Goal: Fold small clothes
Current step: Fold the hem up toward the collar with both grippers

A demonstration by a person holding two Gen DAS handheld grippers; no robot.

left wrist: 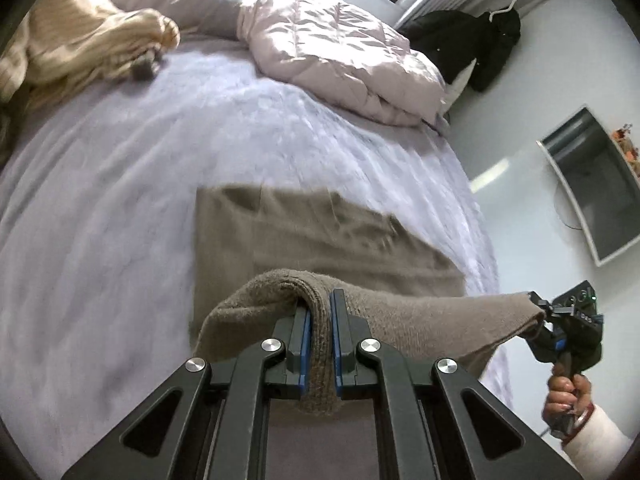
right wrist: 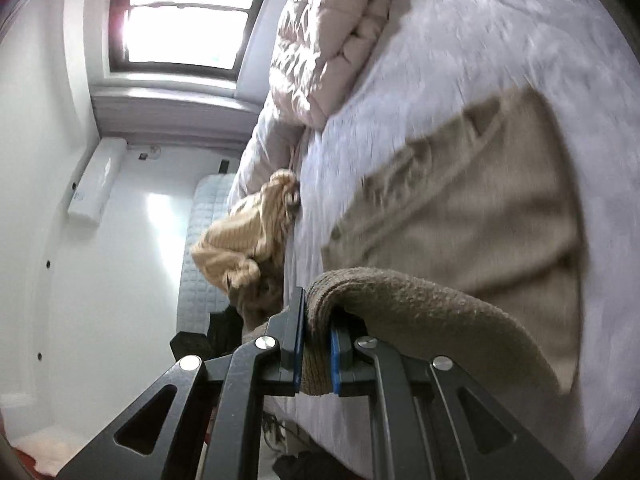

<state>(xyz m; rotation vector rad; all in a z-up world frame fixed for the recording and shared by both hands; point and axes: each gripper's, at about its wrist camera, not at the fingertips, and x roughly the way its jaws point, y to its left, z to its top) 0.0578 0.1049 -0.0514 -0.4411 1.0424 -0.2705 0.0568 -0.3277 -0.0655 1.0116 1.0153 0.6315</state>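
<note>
The left gripper is clamped on a bunched edge of the brown knit garment, a thick roll of cloth pinched between its blue pads and hanging down behind them. From those fingers the lifted edge runs out taut to the right, where the right gripper grips its far corner; a hand in a white sleeve holds that tool from below. In the right wrist view the right gripper is likewise closed tight on a rolled fold of the same knit, which drapes over and off to the right of its fingers.

The held edge spans from one pair of fingers to the other, so the garment's long axis runs across, side to side, between the two tools. Beyond and below the fingers, the rest of the garment lies flat on the pale lilac bed cover, its far edge straight and roughly parallel to the lifted one. Nothing lies on the cover between the fingers and that flat part.

Farther ahead of the left fingers, a pink quilted duvet is heaped up, and off to the far left lies a crumpled yellow ribbed garment. To the far right, past the bed's edge, a black coat hangs on the wall, with a grey-framed screen nearer. The window shows bright beyond the right fingers.
</note>
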